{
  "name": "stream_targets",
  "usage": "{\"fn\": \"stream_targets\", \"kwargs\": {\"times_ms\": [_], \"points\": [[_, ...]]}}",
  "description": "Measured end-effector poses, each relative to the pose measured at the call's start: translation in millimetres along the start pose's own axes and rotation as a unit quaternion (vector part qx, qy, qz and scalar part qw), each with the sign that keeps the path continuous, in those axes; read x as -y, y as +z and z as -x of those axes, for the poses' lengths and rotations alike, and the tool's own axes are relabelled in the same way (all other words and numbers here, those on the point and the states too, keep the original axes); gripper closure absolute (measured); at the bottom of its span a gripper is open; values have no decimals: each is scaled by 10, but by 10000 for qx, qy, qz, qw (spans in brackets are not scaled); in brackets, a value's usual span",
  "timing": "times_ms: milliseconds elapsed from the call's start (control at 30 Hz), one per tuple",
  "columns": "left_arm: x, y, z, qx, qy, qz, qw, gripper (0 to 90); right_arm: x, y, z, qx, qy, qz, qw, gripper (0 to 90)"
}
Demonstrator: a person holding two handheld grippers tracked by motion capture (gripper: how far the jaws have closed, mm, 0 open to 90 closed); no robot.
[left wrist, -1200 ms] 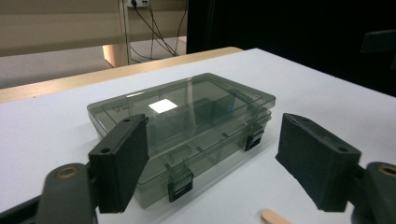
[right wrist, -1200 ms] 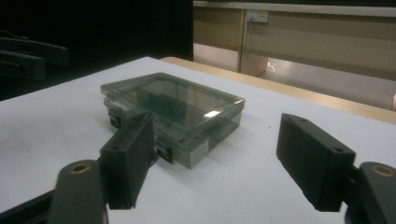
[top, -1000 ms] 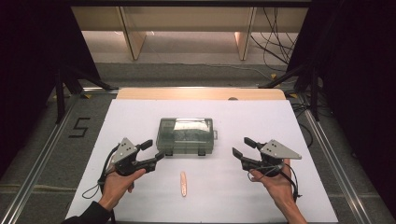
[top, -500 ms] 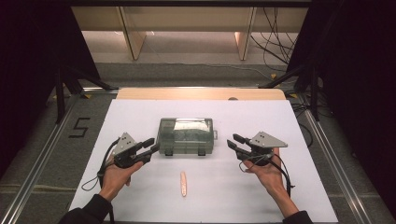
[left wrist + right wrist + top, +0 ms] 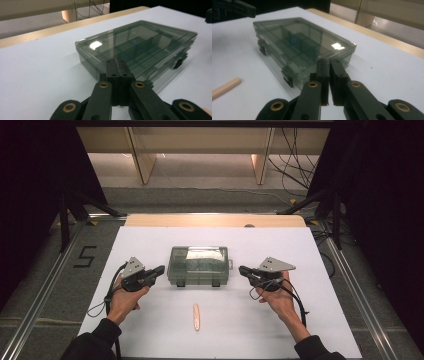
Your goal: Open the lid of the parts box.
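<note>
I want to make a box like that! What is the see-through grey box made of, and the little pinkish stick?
The see-through grey box looks like smooth, glossy tinted plastic: light glints off its lid and dividers show through. The small pinkish-tan stick looks matt, maybe wood or chalk; too small to tell.

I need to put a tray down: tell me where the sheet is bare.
Free: behind the clear box to the wooden edge, and both front corners. Crowded: the box's sides, with the left gripper and right gripper, and around the stick.
</note>
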State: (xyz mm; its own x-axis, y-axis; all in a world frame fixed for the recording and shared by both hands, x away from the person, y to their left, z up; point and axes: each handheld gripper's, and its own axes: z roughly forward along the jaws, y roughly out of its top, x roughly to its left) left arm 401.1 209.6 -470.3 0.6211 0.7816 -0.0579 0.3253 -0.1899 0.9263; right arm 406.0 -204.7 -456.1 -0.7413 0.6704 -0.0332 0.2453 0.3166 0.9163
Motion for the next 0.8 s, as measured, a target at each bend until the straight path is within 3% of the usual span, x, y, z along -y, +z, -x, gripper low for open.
{"fn": "stream_targets", "kwargs": {"times_ms": [33,267,300,600,800], "points": [[16,32,-31,-85,37,-115,9999,897,6,25,8,-62,-99,-132,9998,892],[67,120,-107,-106,43,-370,9993,898,-2,132,23,-142,-256,-252,9993,900],[80,147,-118,-88,32,-428,9990,898,8,179,31,-200,-308,-383,9986,900],[91,219,-142,18,147,-632,9979,898,85,340,29,-288,-394,-740,9961,900],[90,226,-153,49,174,-695,9974,898,111,405,17,-317,-486,-816,9950,900]]}}
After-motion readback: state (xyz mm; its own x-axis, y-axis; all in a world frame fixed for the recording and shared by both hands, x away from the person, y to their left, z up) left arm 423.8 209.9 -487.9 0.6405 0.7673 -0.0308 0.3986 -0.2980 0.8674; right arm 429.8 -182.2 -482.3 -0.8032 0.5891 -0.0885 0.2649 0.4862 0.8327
